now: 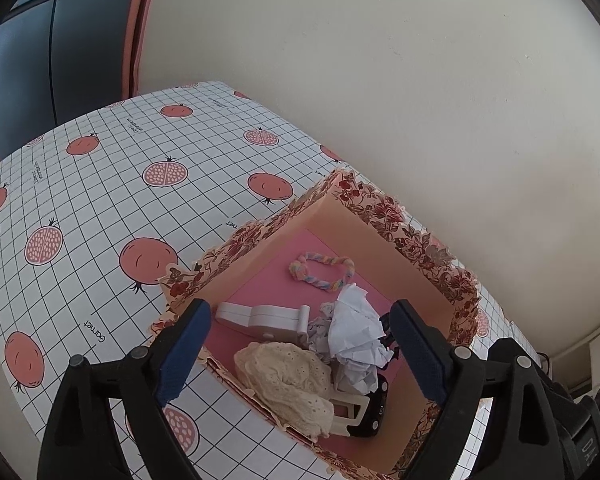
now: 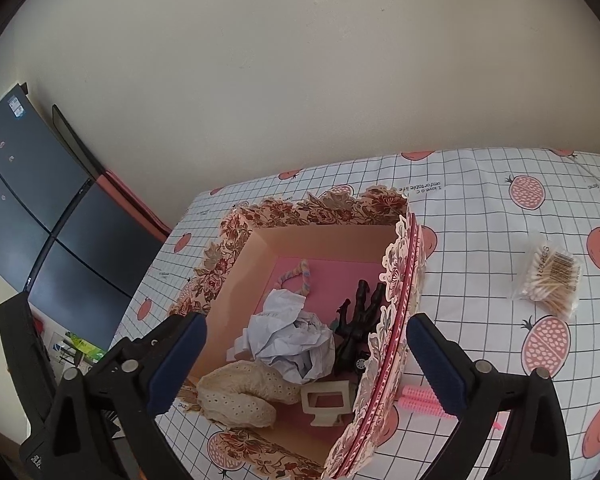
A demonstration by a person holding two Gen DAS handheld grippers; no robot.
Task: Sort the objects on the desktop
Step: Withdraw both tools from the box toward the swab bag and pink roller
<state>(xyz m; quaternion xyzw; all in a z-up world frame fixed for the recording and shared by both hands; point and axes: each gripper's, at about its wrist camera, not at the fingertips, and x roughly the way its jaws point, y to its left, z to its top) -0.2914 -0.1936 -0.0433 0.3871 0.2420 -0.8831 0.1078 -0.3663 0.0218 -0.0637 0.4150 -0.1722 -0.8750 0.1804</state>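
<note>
A floral-edged open box stands on the table. It holds crumpled white paper, a cream lace cloth, a pastel braided loop, a cream hair claw and a black figure. My left gripper is open and empty above the box. My right gripper is open and empty above the box's near side. A pink comb and a bag of cotton swabs lie on the table right of the box.
The table wears a white grid cloth with pomegranate prints. A cream wall runs just behind the box. A dark cabinet stands left of the table.
</note>
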